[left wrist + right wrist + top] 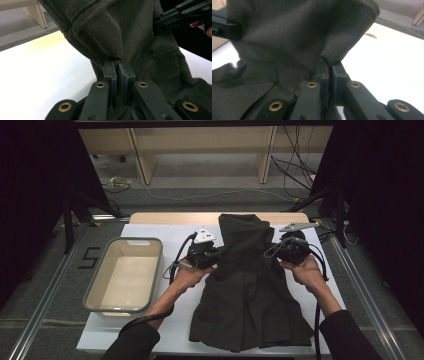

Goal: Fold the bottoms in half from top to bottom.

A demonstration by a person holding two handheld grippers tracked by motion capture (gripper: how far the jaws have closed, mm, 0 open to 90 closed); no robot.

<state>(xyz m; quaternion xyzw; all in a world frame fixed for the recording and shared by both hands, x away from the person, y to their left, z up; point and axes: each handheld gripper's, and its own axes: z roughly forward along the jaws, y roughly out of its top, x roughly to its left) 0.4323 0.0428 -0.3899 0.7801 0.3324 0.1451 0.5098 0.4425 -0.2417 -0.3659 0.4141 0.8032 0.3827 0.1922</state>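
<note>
Both clamped: left tool (216, 253) pinching the left edge of the dark garment (248, 285), jaws pressed together on a fold; right tool (278, 251) pinching the opposite edge likewise. Upper part of garment lifted between the two, lower part spread flat on the white surface (150, 232). Off to the left, touching nothing, a beige bin (125, 275).

A person wears dark long sleeves (134, 340). Each hand carries a black two-jaw gripper (116, 75) with brass-coloured rivets, trailing black cable and grey triangular top plate (204, 236).
</note>
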